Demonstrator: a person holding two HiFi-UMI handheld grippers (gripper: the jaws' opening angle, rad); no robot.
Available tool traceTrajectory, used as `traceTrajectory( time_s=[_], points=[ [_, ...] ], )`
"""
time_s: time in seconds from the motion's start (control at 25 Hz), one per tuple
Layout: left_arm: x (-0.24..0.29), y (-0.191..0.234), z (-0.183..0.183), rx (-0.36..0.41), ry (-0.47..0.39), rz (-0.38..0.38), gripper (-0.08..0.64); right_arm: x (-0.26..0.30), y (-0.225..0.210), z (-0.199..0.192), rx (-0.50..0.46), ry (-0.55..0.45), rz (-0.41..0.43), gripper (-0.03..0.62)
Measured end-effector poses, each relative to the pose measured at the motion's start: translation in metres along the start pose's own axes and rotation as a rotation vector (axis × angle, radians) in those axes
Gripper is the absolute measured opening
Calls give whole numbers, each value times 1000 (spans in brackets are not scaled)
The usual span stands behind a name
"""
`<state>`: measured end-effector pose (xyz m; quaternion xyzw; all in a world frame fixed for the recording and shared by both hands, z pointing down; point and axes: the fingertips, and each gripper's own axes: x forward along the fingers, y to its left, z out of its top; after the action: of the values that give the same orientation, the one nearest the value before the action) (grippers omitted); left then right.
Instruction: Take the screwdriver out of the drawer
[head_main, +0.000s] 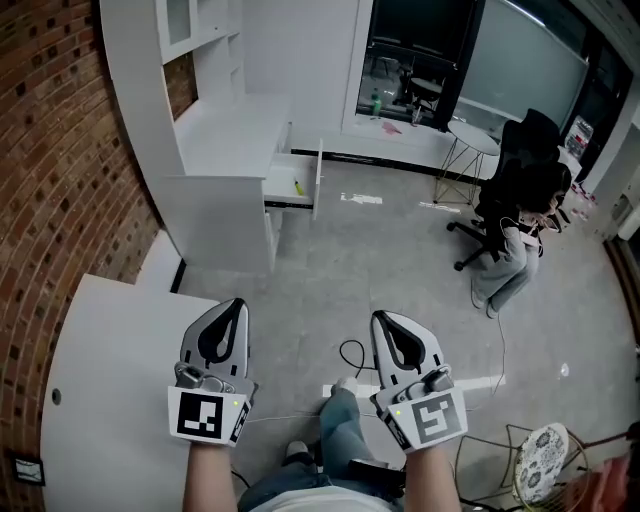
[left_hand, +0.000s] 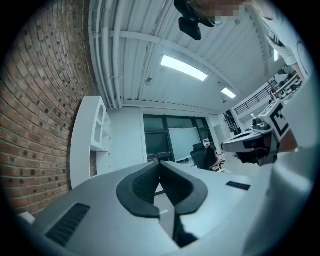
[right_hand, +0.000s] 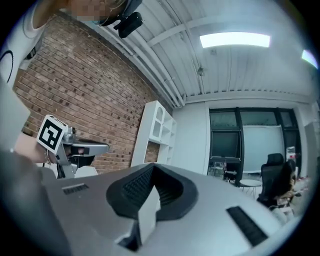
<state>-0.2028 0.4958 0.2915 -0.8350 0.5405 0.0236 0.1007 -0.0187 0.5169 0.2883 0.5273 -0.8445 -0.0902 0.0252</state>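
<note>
Across the room, a white drawer (head_main: 293, 184) stands pulled out of the white desk unit (head_main: 215, 150). A small yellow-green object (head_main: 298, 187), seemingly the screwdriver, lies inside it. Both grippers are held close to my body, far from the drawer, pointing roughly level toward it. My left gripper (head_main: 237, 304) is shut with nothing between its dark pads (left_hand: 150, 182). My right gripper (head_main: 379, 317) is also shut and empty, its pads (right_hand: 142, 187) meeting at the tip. Each gripper shows at the edge of the other's view: the right gripper (left_hand: 252, 142) and the left gripper (right_hand: 75, 147).
A brick wall (head_main: 55, 150) runs along the left, with a white tabletop (head_main: 110, 380) beside my left hand. A person sits in a black office chair (head_main: 515, 215) at the right near a round table (head_main: 472, 135). A cable (head_main: 350, 352) lies on the grey floor.
</note>
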Motion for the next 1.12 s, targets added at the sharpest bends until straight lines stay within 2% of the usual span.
traceTrajectory(
  time_s=[0.08,0.2,0.28,0.4,0.52,0.72,0.88,1.12],
  points=[
    [0,5,-3,-3,1,-2,14,4,3,-3,17,-11,-5,11],
    [9,13,-8,-11,4,-1,14,16,3,-4,-44,6,1,11],
    [19,20,-11,-15,4,5,14,28,-2,-4,-50,4,-7,11],
    [40,33,-18,-17,2,22,14,54,-17,-3,-3,-11,-22,11],
    [72,45,-28,-18,11,36,14,85,-35,-16,47,-2,15,11],
    [152,63,-49,-18,34,77,14,159,-85,-38,76,-15,80,11],
    [229,77,-62,-25,52,101,14,227,-131,-43,51,-26,122,11],
    [340,88,-81,-41,68,92,14,312,-196,-61,10,-13,166,12]
  ],
)
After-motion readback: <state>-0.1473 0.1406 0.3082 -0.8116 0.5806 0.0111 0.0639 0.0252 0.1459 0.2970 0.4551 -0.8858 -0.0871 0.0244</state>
